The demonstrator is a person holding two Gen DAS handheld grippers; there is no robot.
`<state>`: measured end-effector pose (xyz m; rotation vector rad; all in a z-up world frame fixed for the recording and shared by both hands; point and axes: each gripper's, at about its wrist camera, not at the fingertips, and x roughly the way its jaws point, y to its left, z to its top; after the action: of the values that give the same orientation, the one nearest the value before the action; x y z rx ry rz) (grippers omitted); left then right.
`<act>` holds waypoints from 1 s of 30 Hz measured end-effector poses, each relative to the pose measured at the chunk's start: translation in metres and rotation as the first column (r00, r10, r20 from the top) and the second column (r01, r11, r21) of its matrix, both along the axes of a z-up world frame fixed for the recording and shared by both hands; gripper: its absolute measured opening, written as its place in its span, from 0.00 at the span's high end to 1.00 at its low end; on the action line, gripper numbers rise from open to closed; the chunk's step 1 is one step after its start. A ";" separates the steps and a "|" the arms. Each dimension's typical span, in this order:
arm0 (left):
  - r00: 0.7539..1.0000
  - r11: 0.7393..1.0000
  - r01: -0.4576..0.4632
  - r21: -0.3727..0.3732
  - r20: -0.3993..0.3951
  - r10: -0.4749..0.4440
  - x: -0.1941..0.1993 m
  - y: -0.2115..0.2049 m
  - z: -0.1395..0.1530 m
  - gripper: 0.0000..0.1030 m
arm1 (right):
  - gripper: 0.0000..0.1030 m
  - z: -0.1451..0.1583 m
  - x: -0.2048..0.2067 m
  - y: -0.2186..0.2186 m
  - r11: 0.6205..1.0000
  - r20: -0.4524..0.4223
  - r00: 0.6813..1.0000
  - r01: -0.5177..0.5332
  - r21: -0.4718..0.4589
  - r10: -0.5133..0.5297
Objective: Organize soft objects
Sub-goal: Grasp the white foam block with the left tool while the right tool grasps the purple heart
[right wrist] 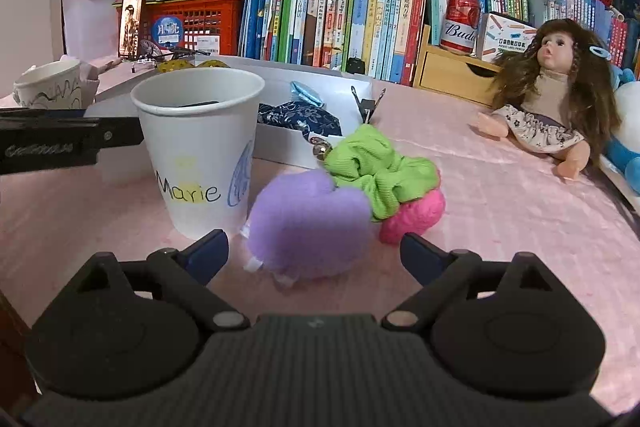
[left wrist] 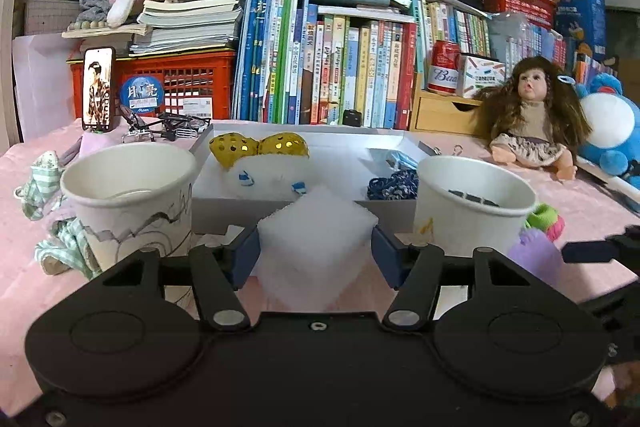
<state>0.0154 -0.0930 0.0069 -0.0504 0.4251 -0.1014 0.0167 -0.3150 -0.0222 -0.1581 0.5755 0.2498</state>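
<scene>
Soft things lie scattered over the pink cloth [right wrist: 500,187]: a white foam block [left wrist: 316,239] sits between the pads of the left gripper [left wrist: 316,251], whose blue fingertips [left wrist: 246,255] stand at its two sides; whether they press on it or merely flank it I cannot tell. Off to the right, the right gripper [right wrist: 314,255] hangs with its jaws released, well wider than the purple plush heart [right wrist: 308,223] lying just ahead of them. Touching the heart are a green scrunchie [right wrist: 376,167] and, under it, a pink scrunchie [right wrist: 416,215].

Just beside the heart stands a paper cup marked "Marie" [right wrist: 200,163], something dark inside it. A second paper cup [left wrist: 132,195] with scribbled lines stands left of the foam, with green-checked cloth [left wrist: 44,183] around its base. Behind both cups lies a shallow white box [left wrist: 228,203] holding a white-and-yellow plush toy [left wrist: 260,159], a dark blue patterned pouch [right wrist: 300,119] and a light blue item I cannot identify. Farther right, a doll [right wrist: 556,99] sits against the books [left wrist: 340,67].
</scene>
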 end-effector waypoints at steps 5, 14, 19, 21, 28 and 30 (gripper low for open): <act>0.999 0.999 0.033 0.010 -0.008 -0.033 -0.021 0.005 0.004 0.44 | 0.06 -0.002 0.003 0.002 1.000 -0.007 1.000 -0.006 0.007 0.006; 0.995 0.989 0.097 0.110 -0.013 -0.096 -0.046 0.006 -0.004 0.26 | 0.06 -0.006 0.008 0.004 1.000 -0.017 1.000 -0.005 0.020 0.006; 0.993 0.985 0.115 0.131 -0.027 -0.113 -0.035 0.004 -0.010 0.17 | 0.06 -0.006 0.009 0.006 1.000 -0.017 1.000 -0.010 0.016 0.010; 0.991 0.985 0.126 0.120 -0.049 -0.121 -0.030 0.005 -0.012 0.16 | 0.06 -0.006 0.010 0.005 1.000 -0.019 1.000 -0.011 0.015 0.011; 0.993 0.990 0.097 0.102 -0.082 -0.089 -0.024 0.010 -0.020 0.24 | 0.07 -0.007 0.012 0.001 0.999 -0.033 0.999 -0.003 0.042 0.005; 0.991 0.991 0.099 0.093 -0.096 -0.090 -0.024 0.011 -0.021 0.30 | 0.08 -0.007 0.013 0.001 0.999 -0.039 0.999 0.004 0.054 -0.002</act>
<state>-0.0082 -0.0822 -0.0140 0.0618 0.5239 -0.1722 0.0295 -0.3141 -0.0291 -0.1006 0.6073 0.2656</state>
